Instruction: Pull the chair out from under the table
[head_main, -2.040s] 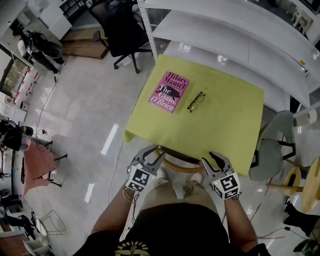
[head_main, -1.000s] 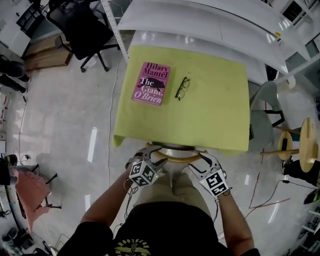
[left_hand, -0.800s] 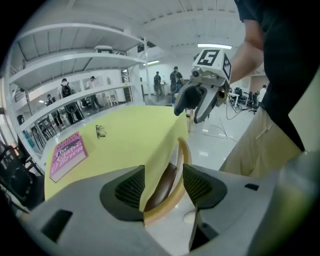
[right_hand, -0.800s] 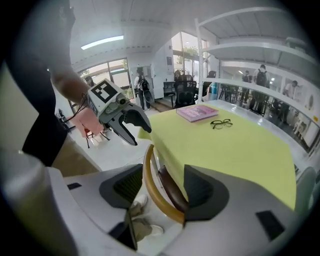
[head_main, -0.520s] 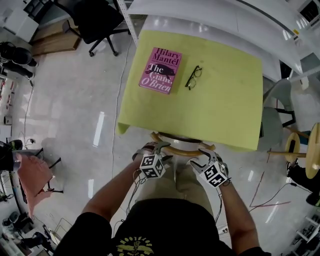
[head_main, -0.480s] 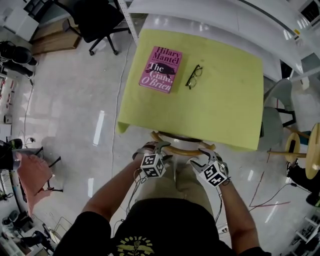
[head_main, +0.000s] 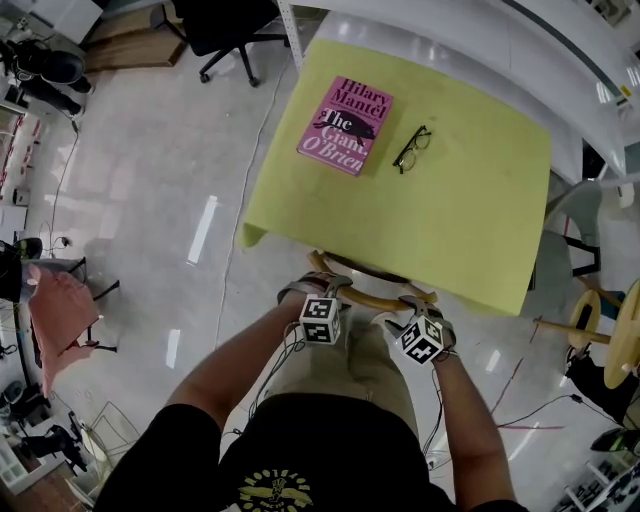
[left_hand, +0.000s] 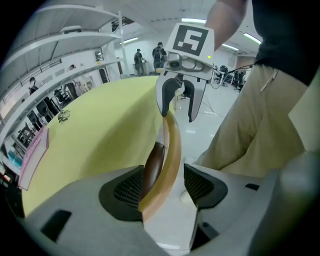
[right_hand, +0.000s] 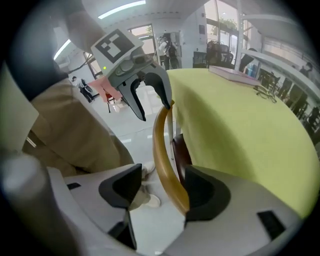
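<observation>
Left gripper (left_hand: 162, 186) and right gripper (right_hand: 160, 192) both straddle the chair (head_main: 368, 297) by its top rail (left_hand: 170, 145). Their jaws have just been opening and stand apart, unclamped. The chair sits tucked under the yellow-green desk (head_main: 450, 180). Its bowed, honey-coloured rail runs sideways along the desk's near edge, above darker brown wood.

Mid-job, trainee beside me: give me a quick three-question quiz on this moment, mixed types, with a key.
1. True or false: the left gripper and right gripper are clamped shut on the chair's back rail.
2. What lies beside the pink book on the table? A) glasses B) mug C) phone
3. Fill in: the chair sits mostly ____ the table.
Key: 1 false, both stand open, jaws having just been opening, rail between them; 2 A; 3 under.
</observation>
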